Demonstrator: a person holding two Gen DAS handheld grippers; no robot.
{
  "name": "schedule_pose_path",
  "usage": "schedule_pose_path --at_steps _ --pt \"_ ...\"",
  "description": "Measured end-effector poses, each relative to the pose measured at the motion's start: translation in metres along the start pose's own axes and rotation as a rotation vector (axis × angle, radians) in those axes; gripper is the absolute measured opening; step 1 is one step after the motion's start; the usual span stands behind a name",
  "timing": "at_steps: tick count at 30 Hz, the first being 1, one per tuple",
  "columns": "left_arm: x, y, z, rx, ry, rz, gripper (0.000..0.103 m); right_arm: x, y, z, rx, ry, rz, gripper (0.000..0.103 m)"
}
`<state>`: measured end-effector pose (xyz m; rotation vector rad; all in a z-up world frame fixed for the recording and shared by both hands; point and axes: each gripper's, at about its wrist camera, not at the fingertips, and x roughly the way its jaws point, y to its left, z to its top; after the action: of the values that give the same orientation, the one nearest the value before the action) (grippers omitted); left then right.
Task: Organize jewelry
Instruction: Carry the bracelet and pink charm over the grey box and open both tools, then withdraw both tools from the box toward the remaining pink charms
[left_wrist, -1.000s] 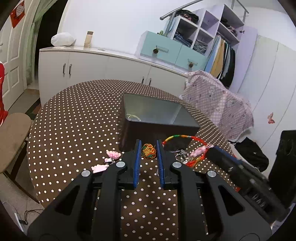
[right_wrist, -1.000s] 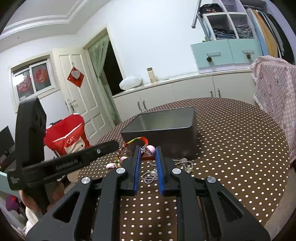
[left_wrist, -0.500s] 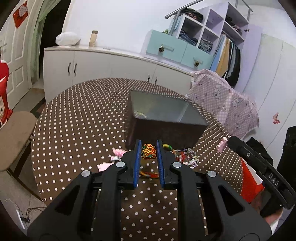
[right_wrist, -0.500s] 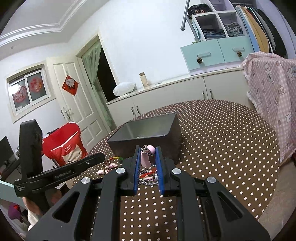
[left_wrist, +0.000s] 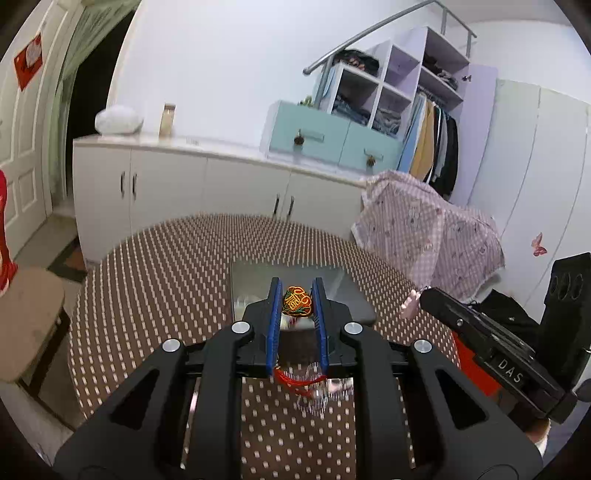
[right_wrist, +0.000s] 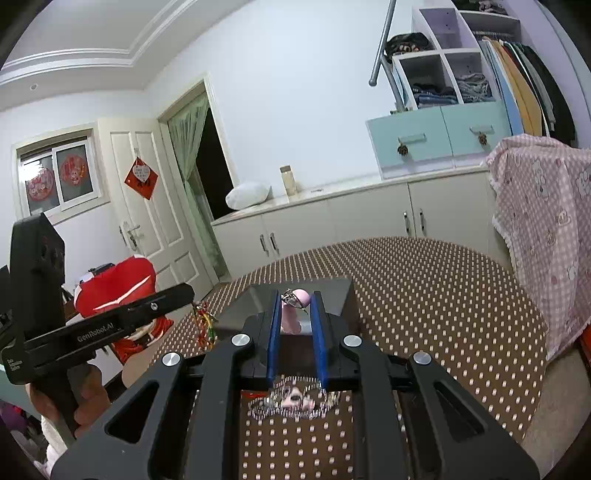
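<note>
My left gripper (left_wrist: 296, 301) is shut on a red and orange embroidered charm (left_wrist: 295, 301) and holds it lifted above the near side of the grey metal box (left_wrist: 347, 291); its red cord and tassel hang below. My right gripper (right_wrist: 295, 308) is shut on a pink charm with a silver ring (right_wrist: 293, 306), raised in front of the same box (right_wrist: 332, 291). The left gripper also shows in the right wrist view (right_wrist: 199, 308), with a colourful tassel dangling from it. Silver chains and pink pieces (right_wrist: 295, 400) lie on the table below.
The round table has a brown polka-dot cloth (left_wrist: 166, 266). A chair draped in pink checked cloth (left_wrist: 428, 236) stands at the right. A wooden stool (left_wrist: 26, 321) stands at the left. White cabinets (left_wrist: 184, 184) line the back wall.
Both grippers have risen from the table with their charms and moved toward the box. The multicoloured bangle and the pile of jewelry have dropped out of the left wrist view.
</note>
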<state>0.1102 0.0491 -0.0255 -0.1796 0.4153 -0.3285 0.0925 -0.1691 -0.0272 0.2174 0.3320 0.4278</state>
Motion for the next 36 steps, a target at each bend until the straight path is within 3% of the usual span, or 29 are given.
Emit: schedule_pose_path --at_steps 18,22,29,30,31,32,33,36 --pt "0.004 -0.018 0.055 0.053 -0.132 -0.036 0.017 0.027 0.008 0.040 -0.078 -0.029 0.020 0.014" --pt "0.021 -0.016 0.045 0.049 -0.094 -0.039 0.017 0.042 0.004 0.033 -0.069 0.027 0.031 0.014" --pt "0.063 -0.001 0.016 0.046 0.052 -0.005 0.018 0.059 -0.006 0.014 -0.057 0.105 0.004 0.016" --pt "0.066 0.000 0.015 0.052 0.068 -0.004 0.028 0.058 -0.007 0.014 -0.058 0.104 0.003 0.018" --pt "0.067 0.001 0.014 0.051 0.075 0.000 0.061 0.057 -0.007 0.015 -0.058 0.102 0.000 0.027" --pt "0.066 0.003 0.014 0.046 0.071 0.002 0.075 0.055 -0.007 0.015 -0.060 0.096 -0.008 0.033" --pt "0.063 0.006 0.014 0.037 0.053 0.002 0.078 0.053 -0.007 0.016 -0.063 0.090 -0.013 0.041" --pt "0.058 0.010 0.014 0.028 0.044 0.000 0.078 0.047 -0.008 0.017 -0.067 0.080 -0.022 0.042"
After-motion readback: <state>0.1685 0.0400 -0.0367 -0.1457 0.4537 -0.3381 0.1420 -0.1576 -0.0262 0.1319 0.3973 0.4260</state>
